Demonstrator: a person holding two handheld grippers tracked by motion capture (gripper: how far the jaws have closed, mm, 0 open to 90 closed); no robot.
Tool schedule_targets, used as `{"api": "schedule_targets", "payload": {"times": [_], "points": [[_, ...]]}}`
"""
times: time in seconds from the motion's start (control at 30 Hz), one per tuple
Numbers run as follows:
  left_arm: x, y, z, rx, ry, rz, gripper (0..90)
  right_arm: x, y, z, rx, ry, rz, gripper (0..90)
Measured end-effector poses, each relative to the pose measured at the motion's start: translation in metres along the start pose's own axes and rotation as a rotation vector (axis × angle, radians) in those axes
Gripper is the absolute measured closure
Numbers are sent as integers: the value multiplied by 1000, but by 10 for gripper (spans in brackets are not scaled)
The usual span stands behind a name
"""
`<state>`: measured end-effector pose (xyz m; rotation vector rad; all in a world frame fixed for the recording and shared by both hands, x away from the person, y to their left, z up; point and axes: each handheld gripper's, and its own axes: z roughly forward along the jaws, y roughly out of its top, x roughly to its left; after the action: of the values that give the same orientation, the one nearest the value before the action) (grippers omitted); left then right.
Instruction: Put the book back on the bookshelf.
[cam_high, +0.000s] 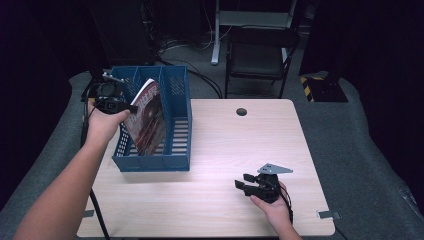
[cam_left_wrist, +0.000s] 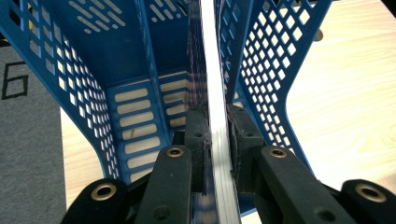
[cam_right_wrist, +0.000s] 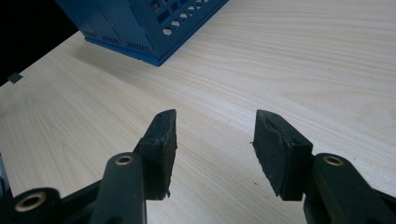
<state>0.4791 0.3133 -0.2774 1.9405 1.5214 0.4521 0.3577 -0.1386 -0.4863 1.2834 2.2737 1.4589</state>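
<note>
Pale wood desk (cam_high: 210, 150) carries a blue file rack (cam_high: 175, 100) at its far left, where the left tool (cam_left_wrist: 217, 140) is clamped on a magazine's (cam_left_wrist: 212, 93) edge, its long axis running straight ahead of the jaws, down into the rack's compartment. Well apart, the right tool (cam_right_wrist: 215, 135) rests empty near the desk's front, jaws spread, so the left hand (cam_high: 102, 125) is the nearer.

Dim dark surroundings, brightly lit table (cam_high: 215, 150), soft shadows, slight blur
</note>
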Motion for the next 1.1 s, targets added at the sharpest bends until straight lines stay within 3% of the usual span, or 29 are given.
{"api": "schedule_targets", "payload": {"times": [0.13,0.53,1.1], "points": [[-1,-2,-2,3,-16,9,799,0,0,1,2,-2,-2,490],[-2,-4,-3,3,-12,28,829,0,0,0,-1,0,0,491],[3,-8,-3,-35,-6,3,840,1,0,0,3,-1,-2,490]]}}
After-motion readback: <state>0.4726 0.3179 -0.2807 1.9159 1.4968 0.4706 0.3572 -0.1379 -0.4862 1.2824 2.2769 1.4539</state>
